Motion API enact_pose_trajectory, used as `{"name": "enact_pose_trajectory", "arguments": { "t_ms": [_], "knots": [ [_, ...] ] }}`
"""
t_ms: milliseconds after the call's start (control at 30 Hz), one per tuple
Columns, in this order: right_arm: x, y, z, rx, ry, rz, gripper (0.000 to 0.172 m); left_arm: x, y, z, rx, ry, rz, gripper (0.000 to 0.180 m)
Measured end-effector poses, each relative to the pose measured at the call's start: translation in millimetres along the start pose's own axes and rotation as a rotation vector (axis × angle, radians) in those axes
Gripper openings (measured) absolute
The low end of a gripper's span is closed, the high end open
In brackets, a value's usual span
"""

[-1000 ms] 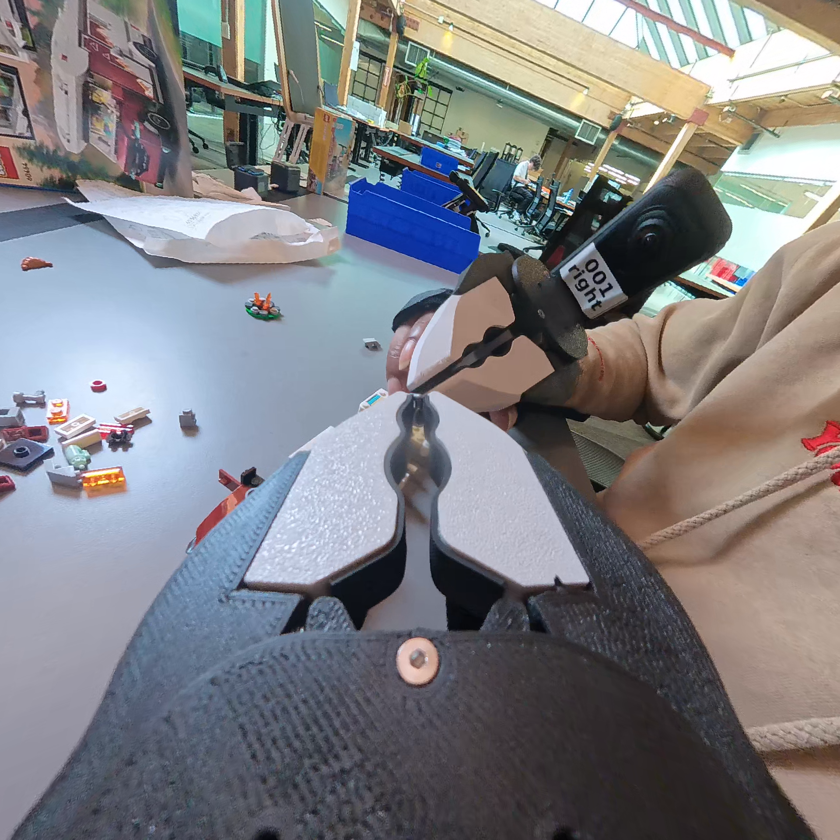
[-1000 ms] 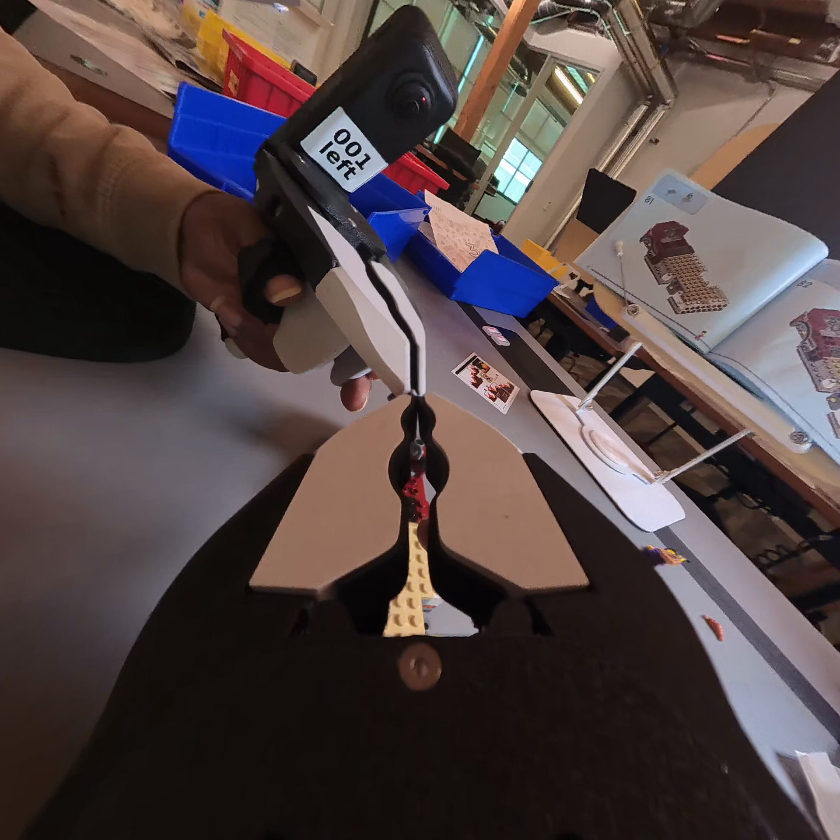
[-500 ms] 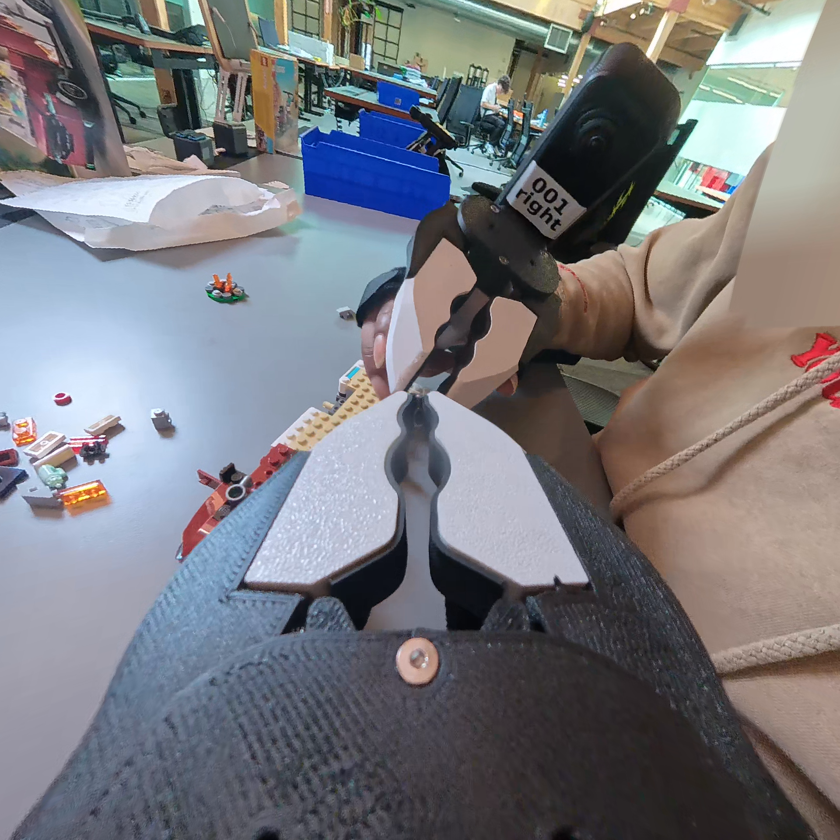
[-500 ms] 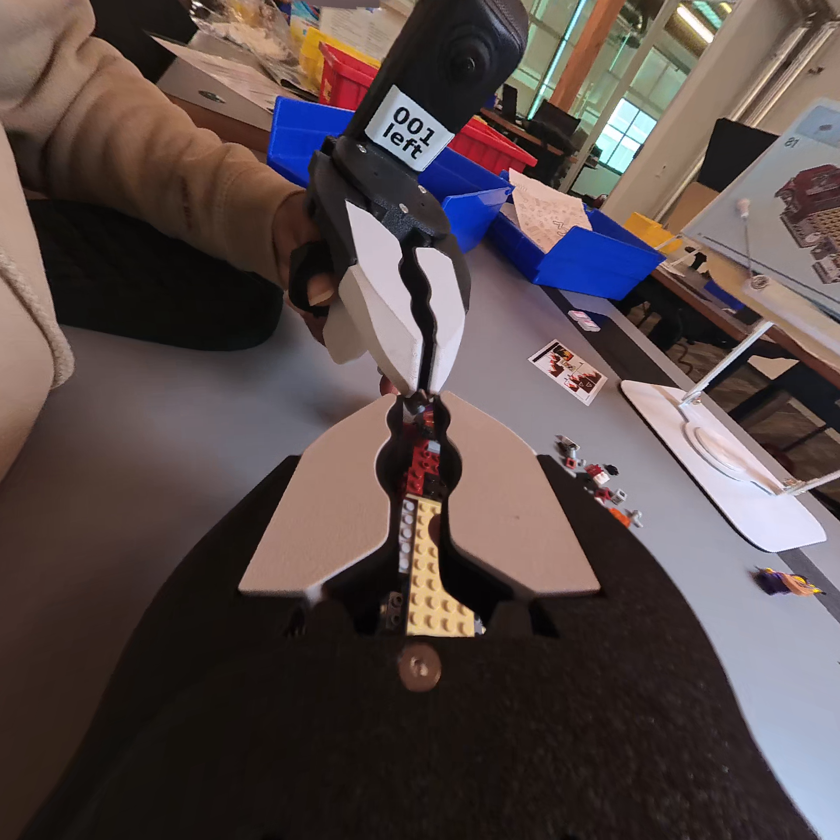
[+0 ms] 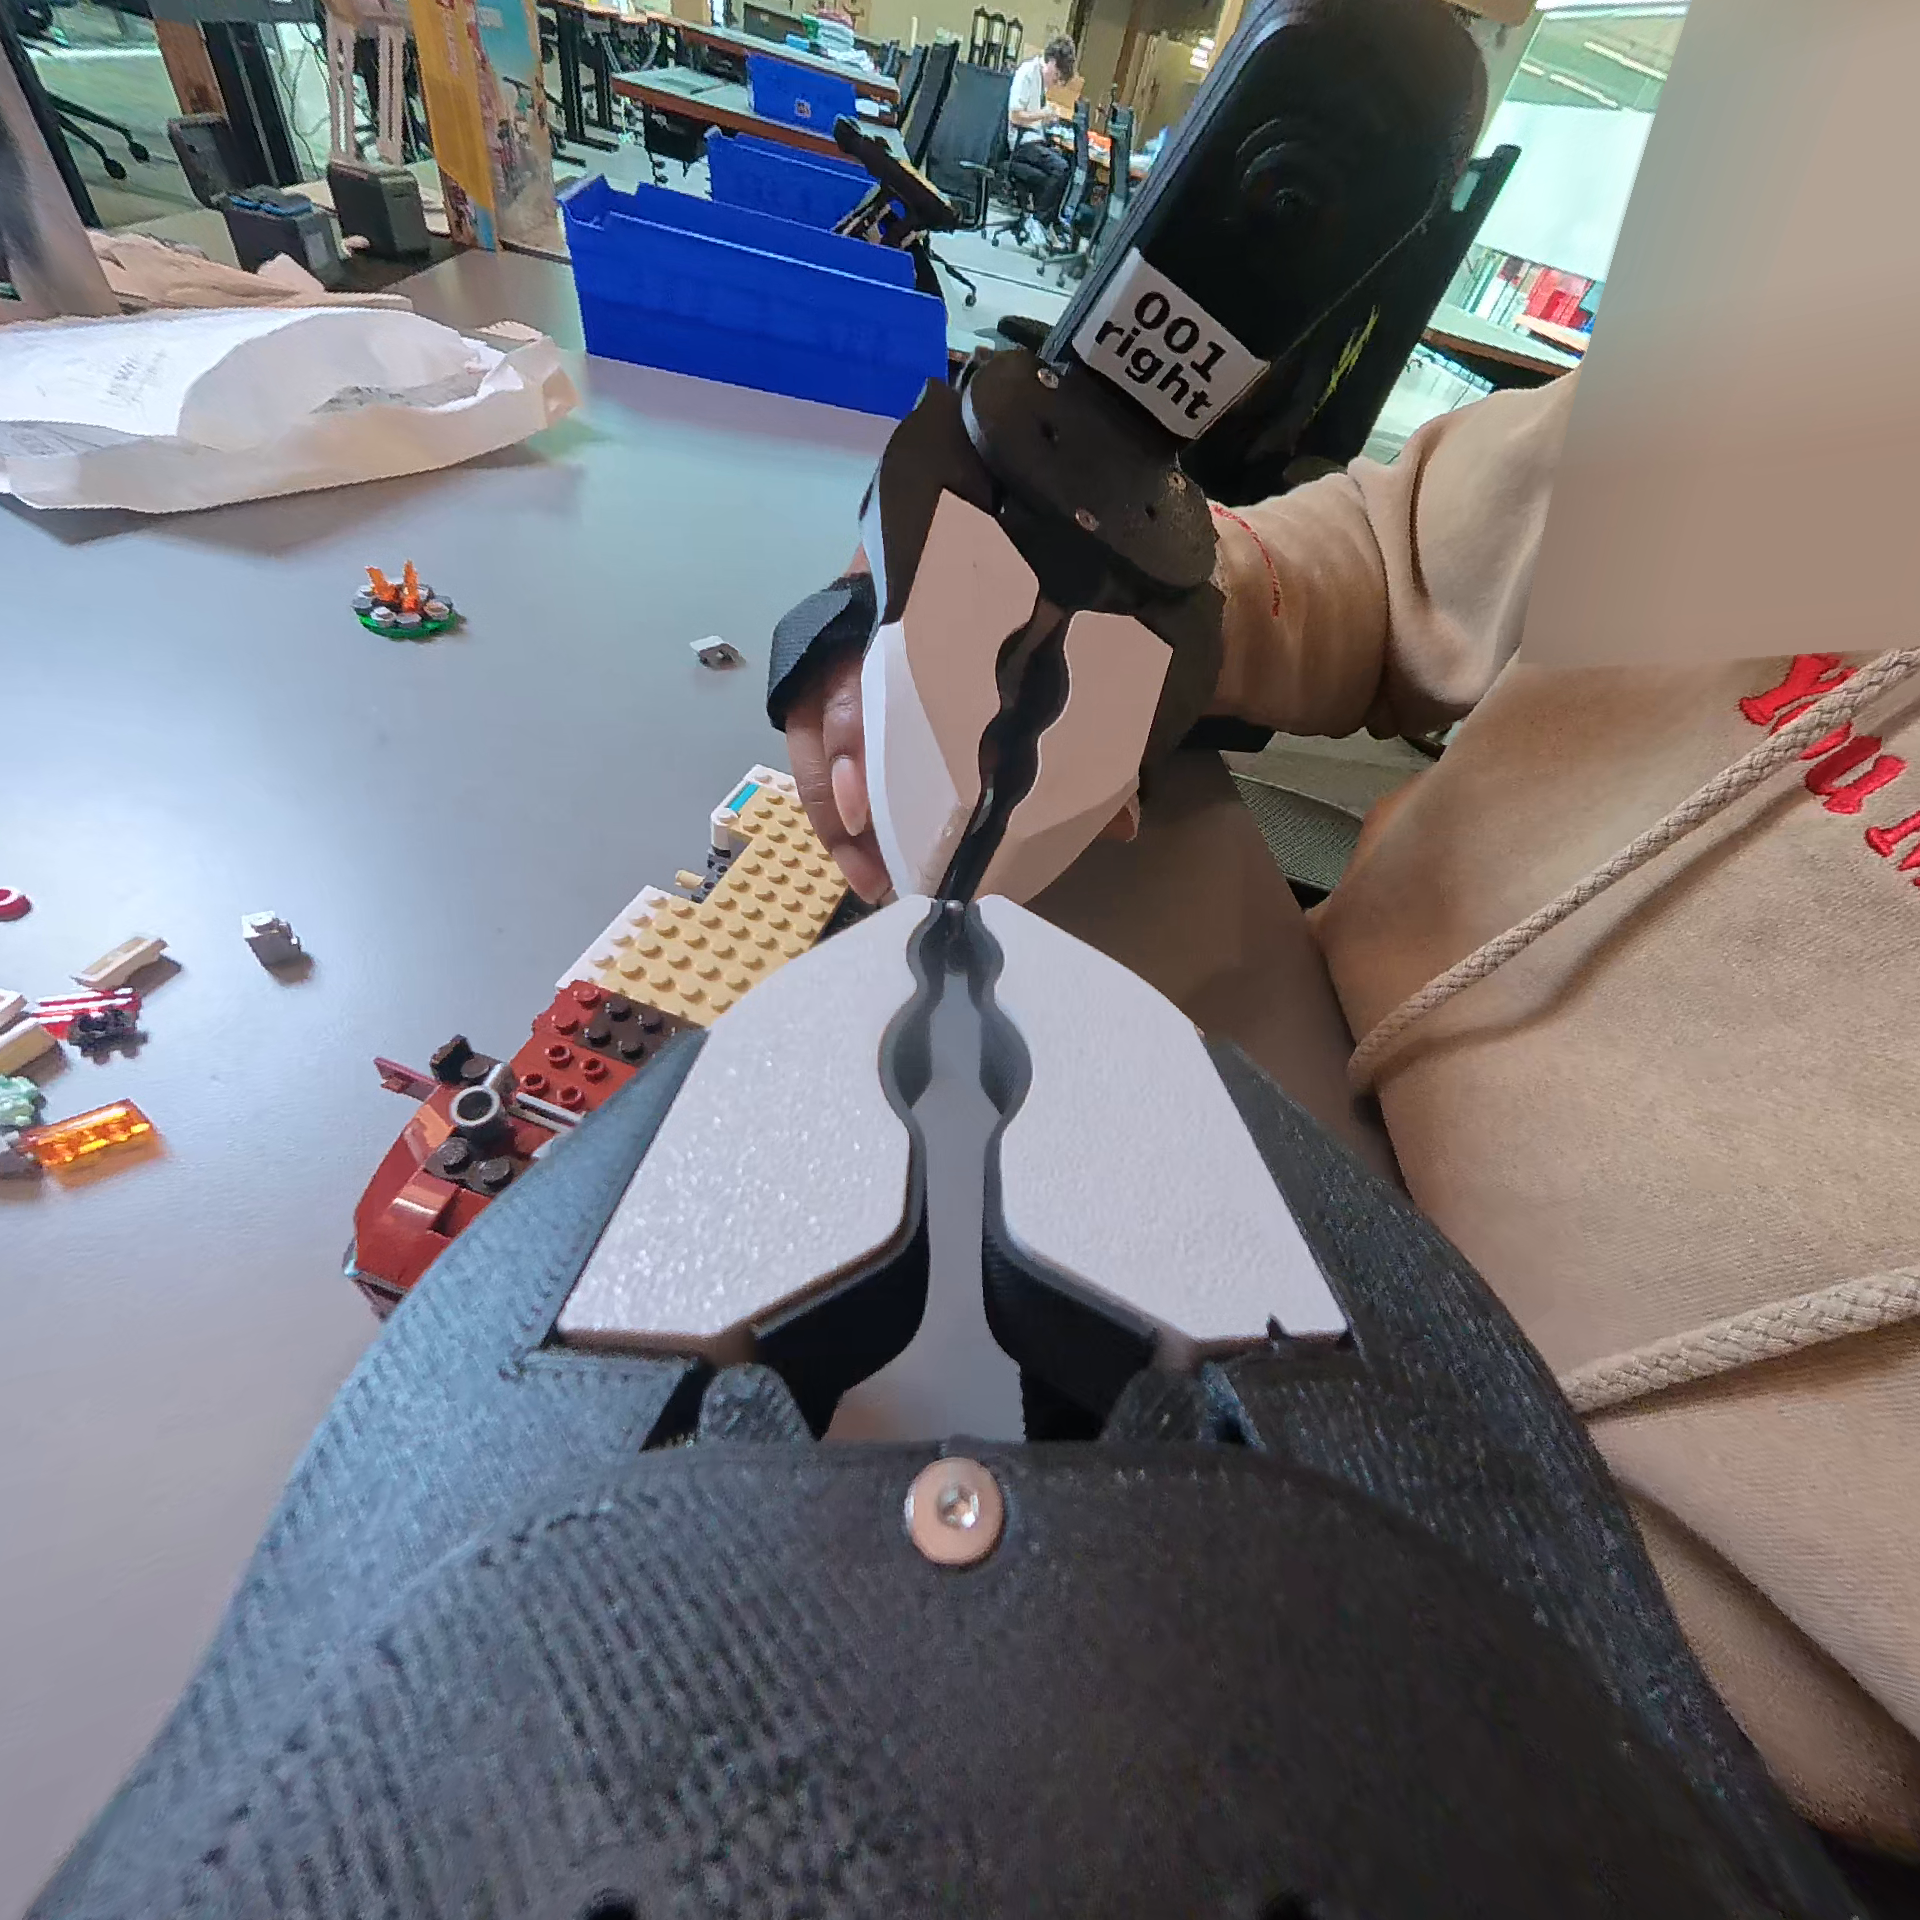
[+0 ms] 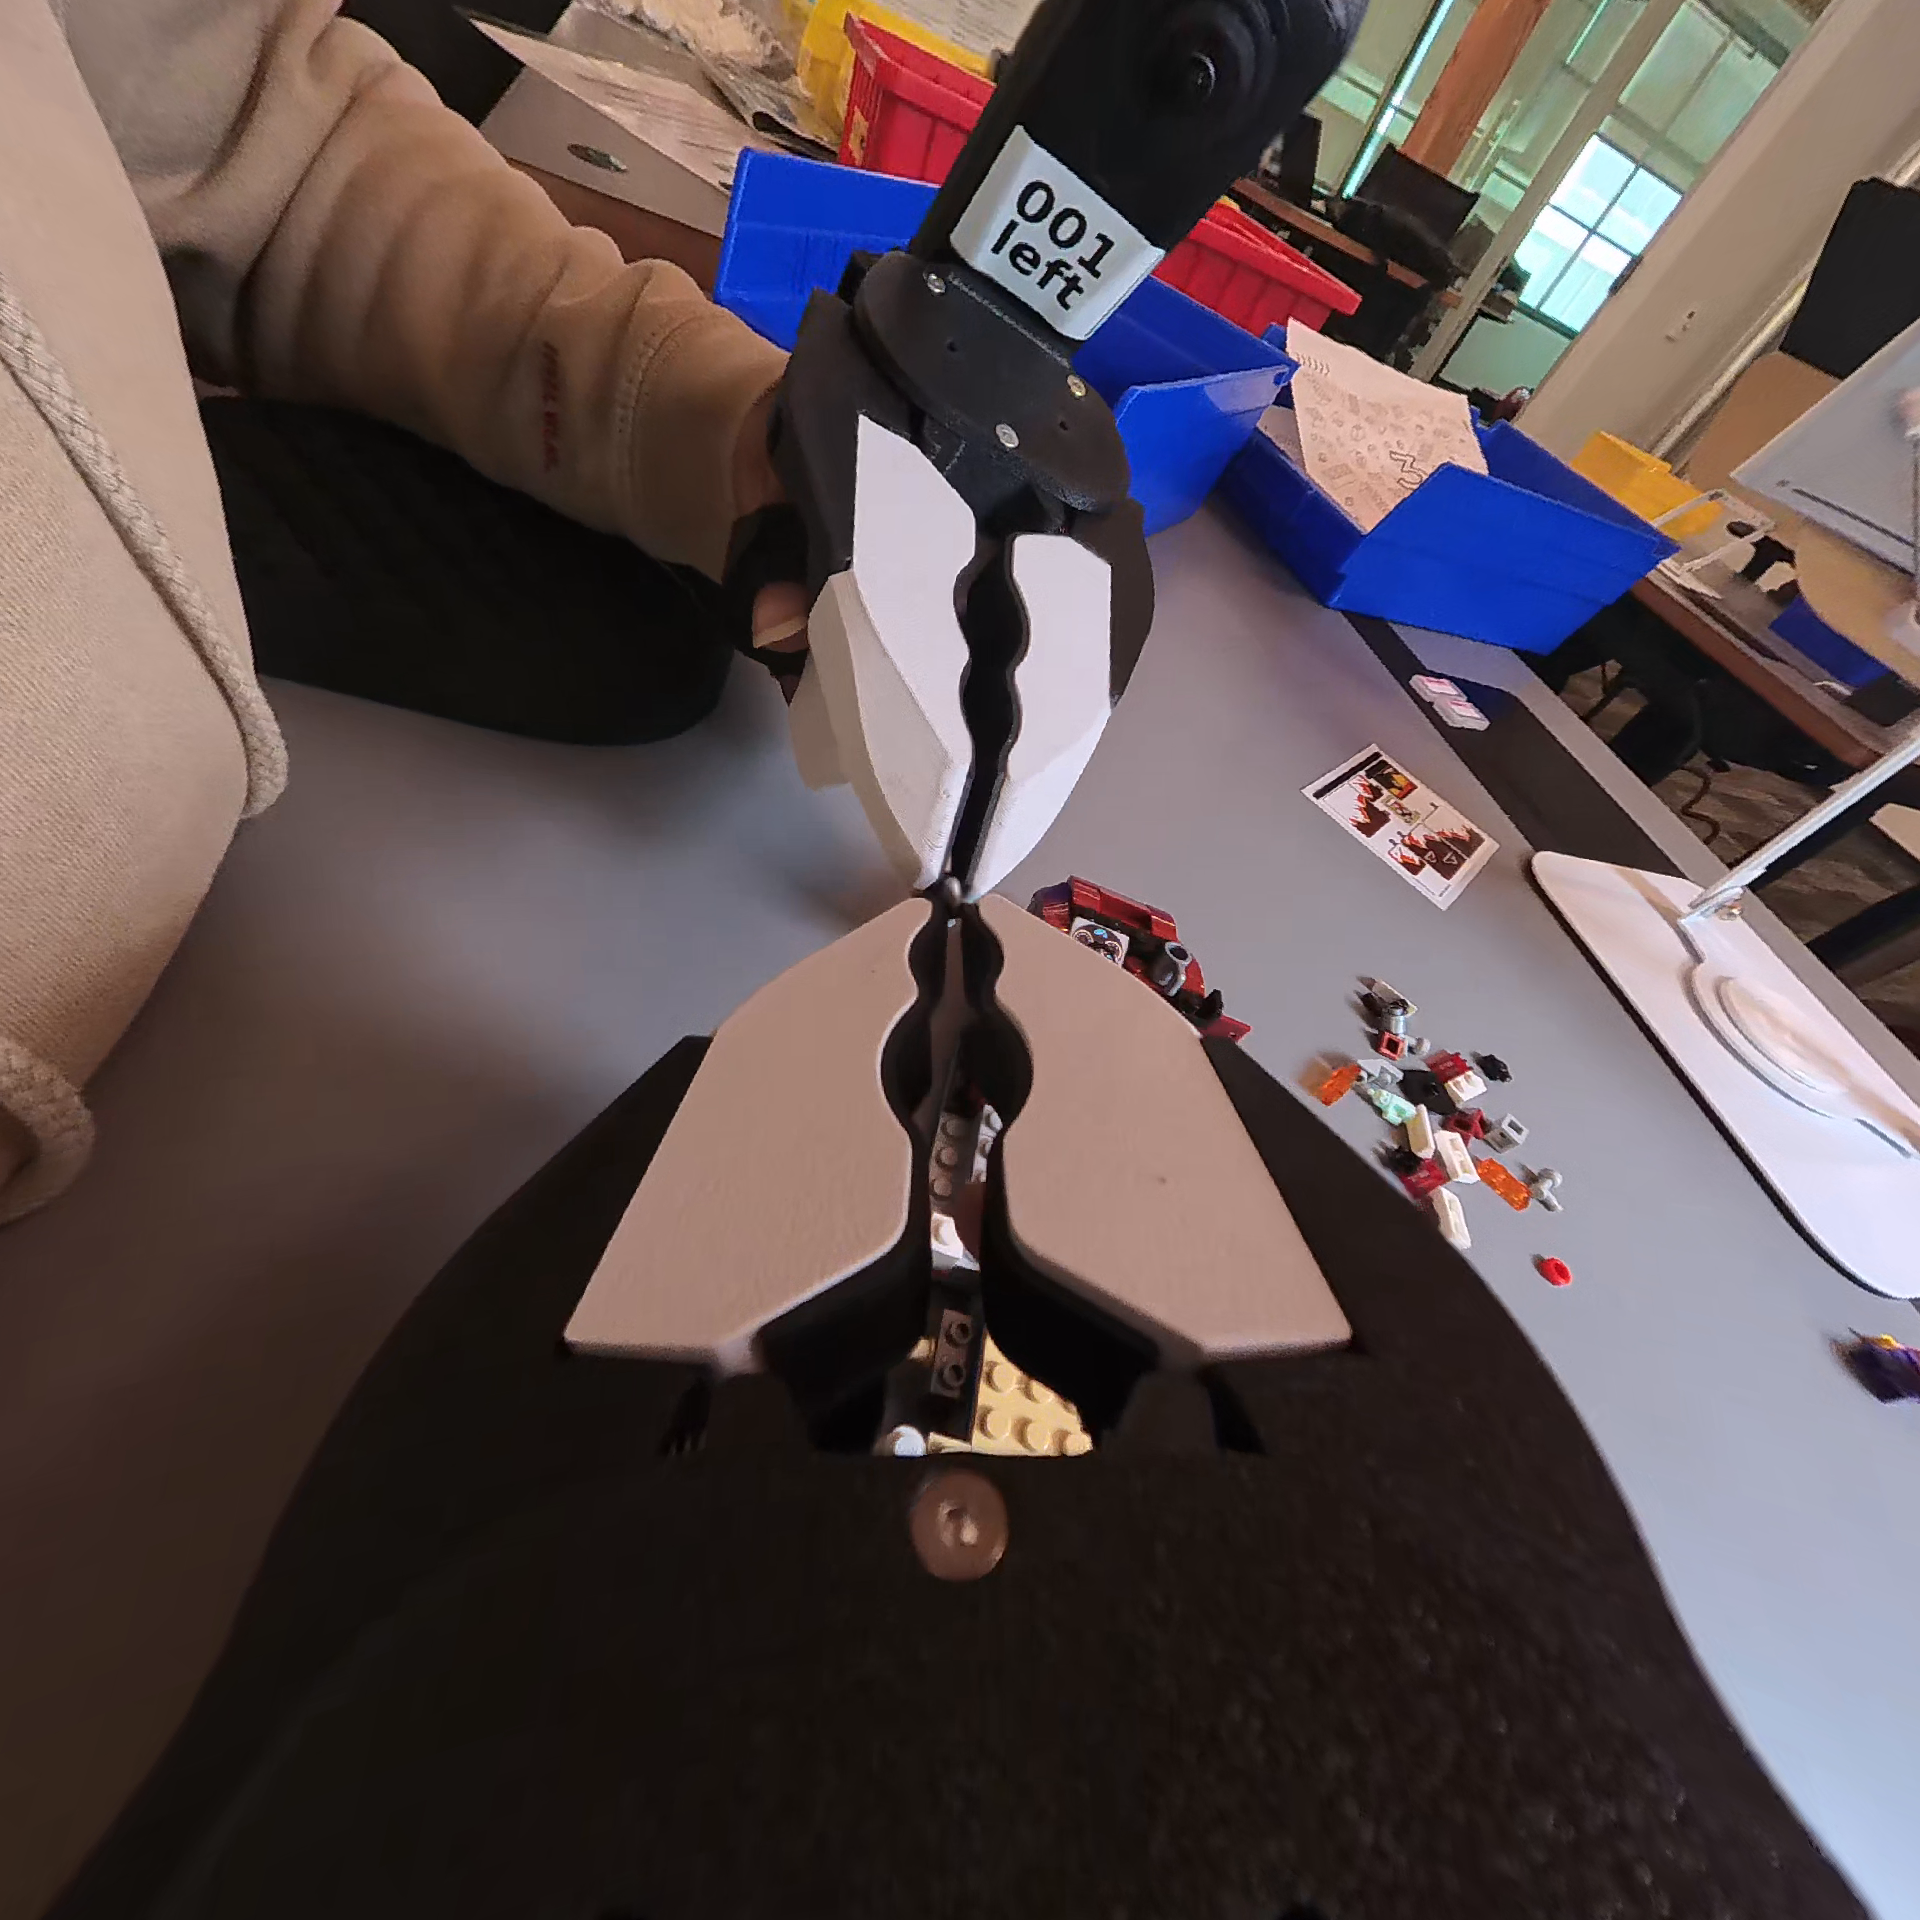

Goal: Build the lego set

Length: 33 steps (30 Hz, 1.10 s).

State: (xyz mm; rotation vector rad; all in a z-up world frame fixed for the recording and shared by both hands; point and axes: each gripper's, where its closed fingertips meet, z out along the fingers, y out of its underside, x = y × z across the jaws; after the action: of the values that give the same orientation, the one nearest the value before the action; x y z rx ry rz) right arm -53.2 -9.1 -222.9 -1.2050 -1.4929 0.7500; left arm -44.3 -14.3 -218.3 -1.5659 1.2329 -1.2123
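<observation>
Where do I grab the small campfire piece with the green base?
Campfire piece: grip its round green base across the rim, coming straight down with fingers astride the flames. It sits flat on the table; the upright flames look too thin to pinch.

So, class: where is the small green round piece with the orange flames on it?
In the left wrist view, the green round piece sits alone on the grey table, upper left, in front of the crumpled white paper bag and left of a small grey brick.

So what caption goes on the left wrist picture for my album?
Two closed grippers meet tip to tip above a brick model.
</observation>
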Motion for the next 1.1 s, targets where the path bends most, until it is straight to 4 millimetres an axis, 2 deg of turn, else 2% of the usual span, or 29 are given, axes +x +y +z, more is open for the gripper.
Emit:
{"name": "enact_pose_trajectory", "arguments": {
  "t_ms": [167, 300, 567, 933, 1100],
  "knots": [
    [14.2, -11.2, -6.4, 0.1, 0.035, 0.128, 0.003, -8.7, -5.9, -4.3, 0.039, -0.058, 0.036, 0.021],
    [17.9, -19.4, -7.8, 0.166, 0.033, 0.209, 0.003, -7.9, -14.0, -3.6, 0.077, -0.094, 0.075, 0.013],
    [18.1, -18.6, -6.5, 0.171, 0.024, 0.24, 0.003, -7.9, -17.5, -5.1, 0.097, -0.107, 0.083, 0.007],
    [8.2, -9.4, -4.2, 0.106, -0.041, 0.221, 0.007, -5.2, -2.3, -2.9, 0.01, -0.066, 0.108, 0.007],
    [1.4, -5.2, -1.8, 0.072, -0.072, 0.204, 0.004, -2.5, 4.6, 0.0, -0.029, -0.053, 0.122, 0.007]
  ]
}}
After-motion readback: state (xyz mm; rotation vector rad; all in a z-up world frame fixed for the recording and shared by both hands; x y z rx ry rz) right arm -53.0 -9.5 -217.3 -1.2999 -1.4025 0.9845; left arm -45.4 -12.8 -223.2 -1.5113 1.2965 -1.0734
